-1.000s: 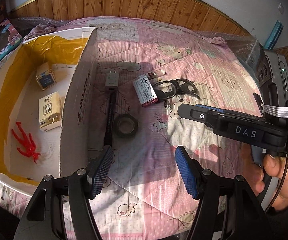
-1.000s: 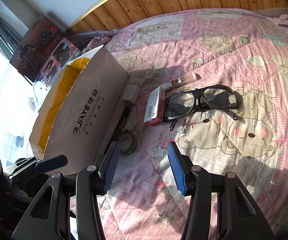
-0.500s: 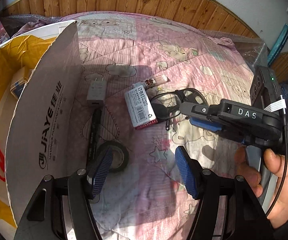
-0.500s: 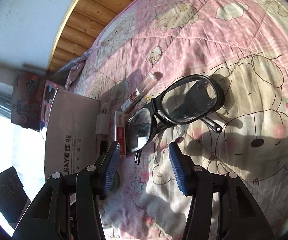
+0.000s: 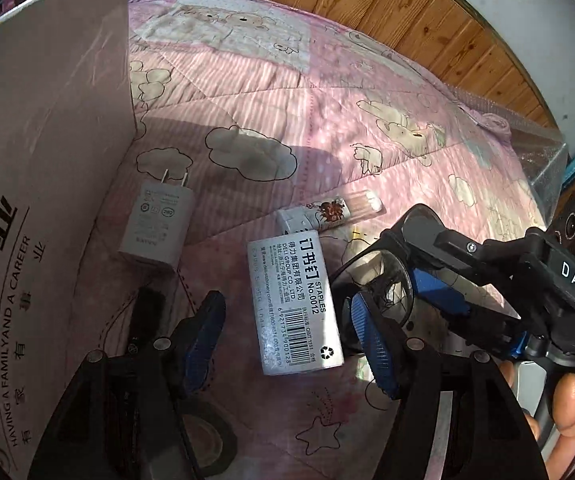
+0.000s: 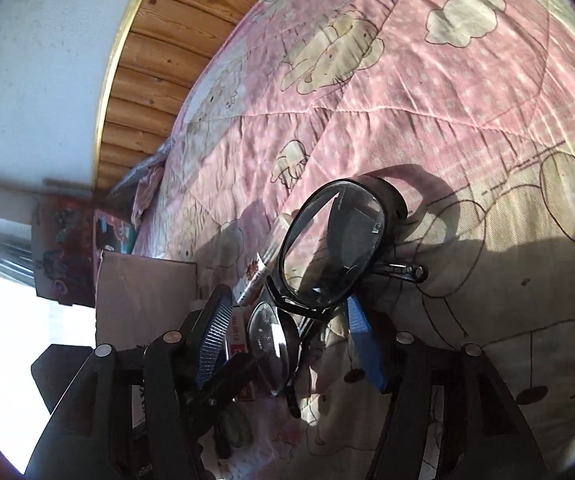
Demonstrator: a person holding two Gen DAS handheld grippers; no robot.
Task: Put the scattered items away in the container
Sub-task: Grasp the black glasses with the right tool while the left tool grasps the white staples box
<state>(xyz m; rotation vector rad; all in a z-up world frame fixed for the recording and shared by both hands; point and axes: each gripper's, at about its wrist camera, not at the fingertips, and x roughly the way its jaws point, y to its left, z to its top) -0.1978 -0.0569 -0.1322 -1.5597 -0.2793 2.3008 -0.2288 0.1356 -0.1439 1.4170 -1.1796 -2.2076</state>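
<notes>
1. Both grippers had dropped closer to the bed since the earlier frame; the right gripper now straddled the glasses.
2. Glasses lay ahead, between its open fingers, long axis slanting up-right, beside the box.
3. Left gripper, fingers open, hovered over the staples.

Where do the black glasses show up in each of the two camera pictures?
Left wrist view: the glasses sit right of centre, partly hidden behind the right tool, beside the staples box.
Right wrist view: the glasses fill the centre, between the open fingers of the right tool.
Shared landmark: the cardboard box, far left in both views.
</notes>
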